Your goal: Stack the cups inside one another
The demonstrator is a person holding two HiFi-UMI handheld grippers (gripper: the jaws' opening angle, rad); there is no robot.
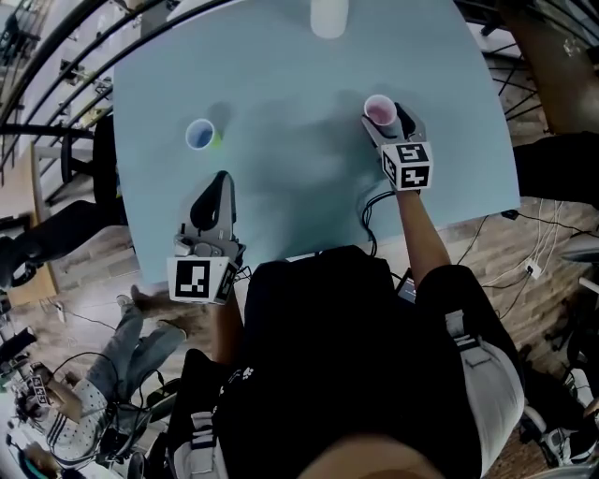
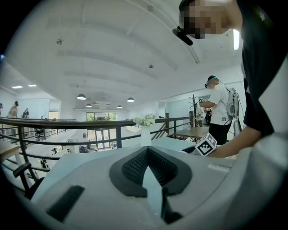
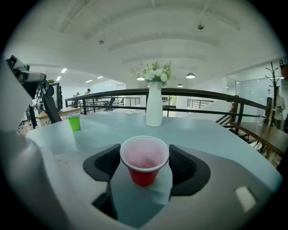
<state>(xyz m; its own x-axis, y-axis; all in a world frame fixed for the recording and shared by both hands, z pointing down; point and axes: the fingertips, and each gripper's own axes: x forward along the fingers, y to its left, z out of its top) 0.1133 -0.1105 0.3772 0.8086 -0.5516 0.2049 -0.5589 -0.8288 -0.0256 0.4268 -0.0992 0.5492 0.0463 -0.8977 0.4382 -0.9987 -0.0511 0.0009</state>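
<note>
red cup between spread right jaws, left jaws clenched on nothing

the red cup (image 3: 144, 161) is a small plastic tumbler, red outside, with a pale pinkish inside and a thin white rim. it stands upright and mouth up on the pale blue surface (image 1: 281, 94), at about 1 o'clock in the head view. its rim is round and undented. the green cup (image 1: 200, 135) is the same shape, also upright and mouth up, at about 10 o'clock and well apart from the red one. a white vase (image 1: 328, 17) with white flowers stands at the surface's 12 o'clock edge.

the right gripper (image 1: 386, 117) reaches in from 5 o'clock, tipped a little downward, and points toward 11 o'clock. its jaws are spread wide, one at the cup's 3 o'clock and one at its 9 o'clock in the right gripper view. the rim sits just beside both dark pads, and i cannot tell whether it touches them. a bare forearm (image 1: 419, 229) runs back from its marker cube (image 1: 408, 166) to the person's body.

the left gripper (image 1: 222, 180) lies low over the surface at about 7 o'clock and points nearly level toward 12 o'clock. its jaws are clenched, tips meeting, with nothing between them. the green cup is at its 11 o'clock, clear of the tips.
</note>
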